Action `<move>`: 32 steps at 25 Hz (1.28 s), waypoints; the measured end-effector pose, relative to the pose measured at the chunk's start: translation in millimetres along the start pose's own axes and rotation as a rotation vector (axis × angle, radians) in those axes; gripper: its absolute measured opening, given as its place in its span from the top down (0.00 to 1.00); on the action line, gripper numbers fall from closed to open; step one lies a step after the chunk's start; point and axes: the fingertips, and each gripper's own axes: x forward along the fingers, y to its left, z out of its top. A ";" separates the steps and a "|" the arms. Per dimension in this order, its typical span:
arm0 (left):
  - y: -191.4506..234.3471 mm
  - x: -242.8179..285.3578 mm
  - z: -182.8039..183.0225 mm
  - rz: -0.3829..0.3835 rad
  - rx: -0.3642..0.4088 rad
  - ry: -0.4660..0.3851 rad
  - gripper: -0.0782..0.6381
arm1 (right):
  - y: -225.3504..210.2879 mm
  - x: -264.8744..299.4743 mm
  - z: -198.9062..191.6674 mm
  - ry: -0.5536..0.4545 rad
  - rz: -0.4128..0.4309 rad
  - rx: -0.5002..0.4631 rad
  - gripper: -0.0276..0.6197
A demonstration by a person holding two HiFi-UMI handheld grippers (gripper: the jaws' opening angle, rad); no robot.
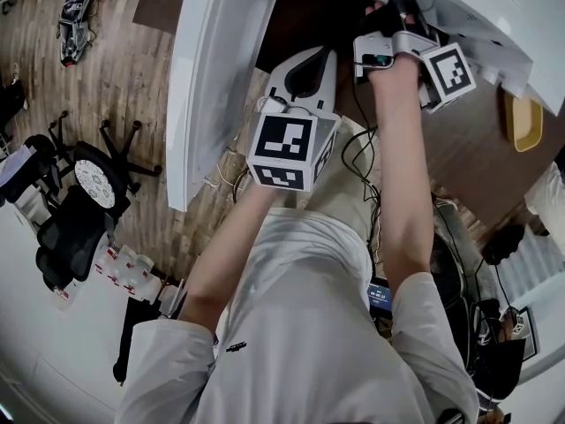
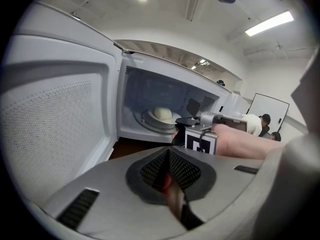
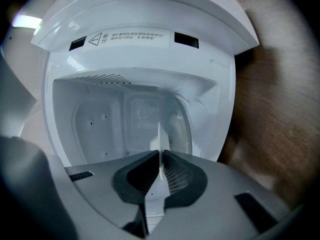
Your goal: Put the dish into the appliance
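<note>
White and shallow, the dish (image 2: pixel 149 117) sits inside the open microwave (image 2: pixel 150 79) with a pale round lump (image 2: pixel 162 113) on it. The right gripper (image 3: pixel 160 156) reaches into the cavity, and its fingers (image 3: pixel 172 174) are pinched nearly together on the dish's thin rim, which shows edge-on between them. The left gripper (image 2: pixel 169 171) hangs in front of the opening, over the brown wooden counter (image 2: pixel 132 148); its fingers (image 2: pixel 187 171) are pressed together with nothing between them. The microwave's door (image 2: pixel 55 119) stands swung wide to the left of both grippers.
</note>
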 end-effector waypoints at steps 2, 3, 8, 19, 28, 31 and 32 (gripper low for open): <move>0.6 -0.3 0.1 0.001 -0.004 -0.001 0.89 | -1.3 -1.4 -0.6 0.000 -0.024 -0.011 0.92; 0.4 -0.7 0.2 0.001 -0.004 -0.001 0.89 | -2.5 -2.3 -0.9 0.000 -0.037 -0.020 0.92; -1.2 -2.3 -1.3 -0.003 -0.007 -0.001 0.89 | 2.1 0.4 -5.8 0.023 -0.028 -0.080 0.84; -1.6 -4.4 -7.1 -0.003 -0.016 0.002 0.89 | 3.8 -6.4 -8.1 0.019 -0.095 -0.173 0.66; -0.5 -7.0 -5.2 -0.004 -0.018 -0.001 0.89 | 8.1 -9.8 -5.2 -0.003 -0.108 -0.194 0.63; 0.5 -6.7 -2.6 -0.006 -0.019 -0.002 0.89 | 8.1 -9.1 -5.2 -0.005 -0.110 -0.181 0.63; 0.4 -6.7 -2.5 -0.006 -0.018 -0.003 0.89 | 7.1 -9.9 -5.1 -0.006 -0.112 -0.176 0.63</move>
